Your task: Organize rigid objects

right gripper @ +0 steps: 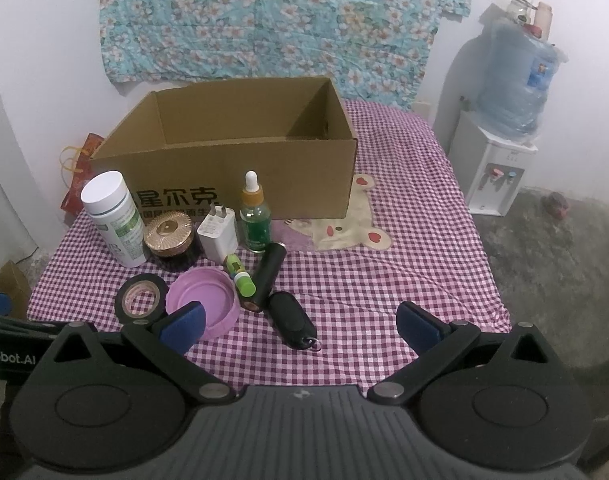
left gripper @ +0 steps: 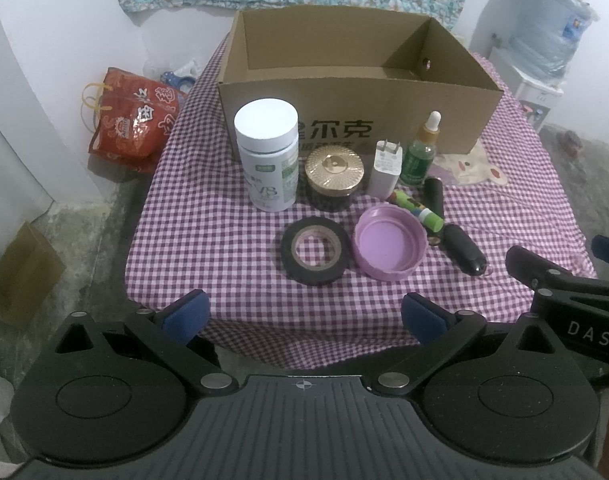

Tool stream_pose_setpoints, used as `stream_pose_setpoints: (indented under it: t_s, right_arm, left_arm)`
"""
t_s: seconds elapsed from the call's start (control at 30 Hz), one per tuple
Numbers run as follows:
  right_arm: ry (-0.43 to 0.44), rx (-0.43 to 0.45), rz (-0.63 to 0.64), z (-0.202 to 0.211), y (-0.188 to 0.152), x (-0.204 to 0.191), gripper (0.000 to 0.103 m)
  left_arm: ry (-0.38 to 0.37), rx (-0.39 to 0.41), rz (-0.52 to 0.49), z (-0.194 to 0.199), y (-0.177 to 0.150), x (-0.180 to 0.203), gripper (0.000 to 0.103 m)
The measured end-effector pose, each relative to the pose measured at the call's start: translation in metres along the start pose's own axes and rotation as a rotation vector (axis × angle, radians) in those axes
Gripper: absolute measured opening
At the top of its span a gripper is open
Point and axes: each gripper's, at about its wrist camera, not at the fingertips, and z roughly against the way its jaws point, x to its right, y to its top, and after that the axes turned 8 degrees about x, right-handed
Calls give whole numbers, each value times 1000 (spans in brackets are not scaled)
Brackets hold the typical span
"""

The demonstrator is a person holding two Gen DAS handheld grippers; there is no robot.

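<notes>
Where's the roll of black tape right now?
The black tape roll lies flat on the checked cloth, just left of the upturned purple lid and in front of the white bottle.

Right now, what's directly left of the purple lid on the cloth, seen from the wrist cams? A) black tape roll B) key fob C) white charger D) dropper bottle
A: the black tape roll lies flat just left of the upturned purple lid in both wrist views, while the dropper bottle and white charger stand farther back near the box.
</notes>
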Motion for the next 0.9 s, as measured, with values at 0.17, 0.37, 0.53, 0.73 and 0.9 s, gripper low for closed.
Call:
stream_pose_setpoints:
  t_s: [0.17,0.37,0.53,0.73,0.9]
  right_arm:
    - [1,2,1,-1,1,-1,103]
    - [1,4,2,-2,2,-2,103]
    - [2,2,1,-4,1,-2,103]
    - [-4,-2,-5,-11,-2,6,103]
    - [-9,1,-45,-18,-2,31,102]
  left_arm:
    - [1,-1,-2,0,0,1,103]
    - [1,-3,-3,-1,1,0,103]
    - [2,-9,-6,-3,2,1,103]
    - [-7,9,-26,-9,4,6,103]
    - [-38,28,-80,-18,10,21,102]
